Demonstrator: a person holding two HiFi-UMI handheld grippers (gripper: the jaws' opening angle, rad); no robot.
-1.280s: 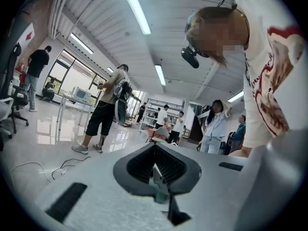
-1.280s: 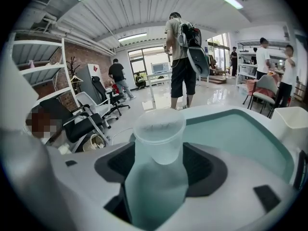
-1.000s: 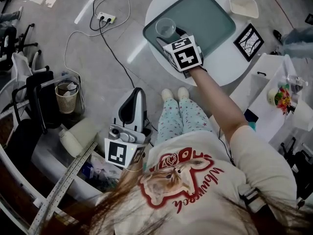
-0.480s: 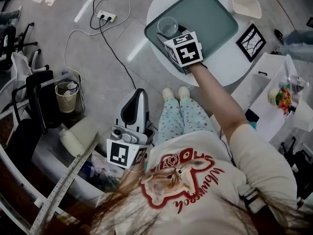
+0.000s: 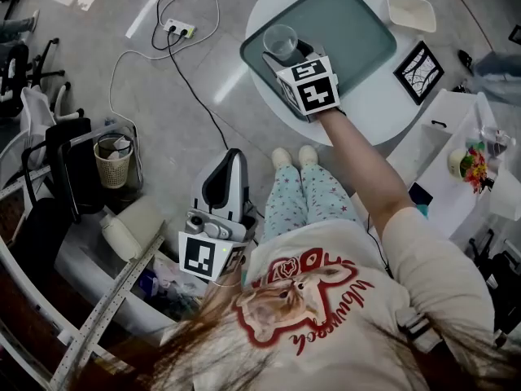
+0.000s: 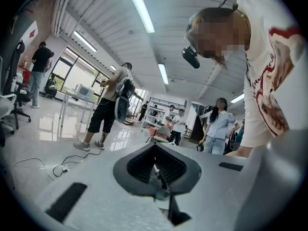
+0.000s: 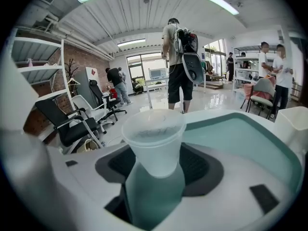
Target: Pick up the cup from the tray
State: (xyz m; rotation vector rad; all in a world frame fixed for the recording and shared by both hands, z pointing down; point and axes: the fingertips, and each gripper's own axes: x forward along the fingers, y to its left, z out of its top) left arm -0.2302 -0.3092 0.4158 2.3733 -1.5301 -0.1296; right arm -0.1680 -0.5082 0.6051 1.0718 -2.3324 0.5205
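A clear plastic cup (image 5: 281, 41) stands upright at the near left corner of the green tray (image 5: 350, 23) on a round white table (image 5: 383, 112). My right gripper (image 5: 286, 57) is at the cup, jaws open. In the right gripper view the cup (image 7: 154, 138) stands between the two dark pads (image 7: 118, 165), with the tray (image 7: 240, 138) beneath and beyond it. Whether the pads touch the cup, I cannot tell. My left gripper (image 5: 228, 160) hangs low by the person's left side, over the floor and away from the table. Its jaws (image 6: 155, 150) are shut on nothing.
A white box (image 5: 407, 8) and a framed picture (image 5: 417, 70) sit on the table beside the tray. A power strip with cables (image 5: 175, 31) lies on the floor at left, near a wastebasket (image 5: 112, 161). A side table with flowers (image 5: 468, 161) stands at right. Several people stand in the room.
My right gripper has edged a little further toward the cup. The cup, the tray and my left gripper have stayed where they were.
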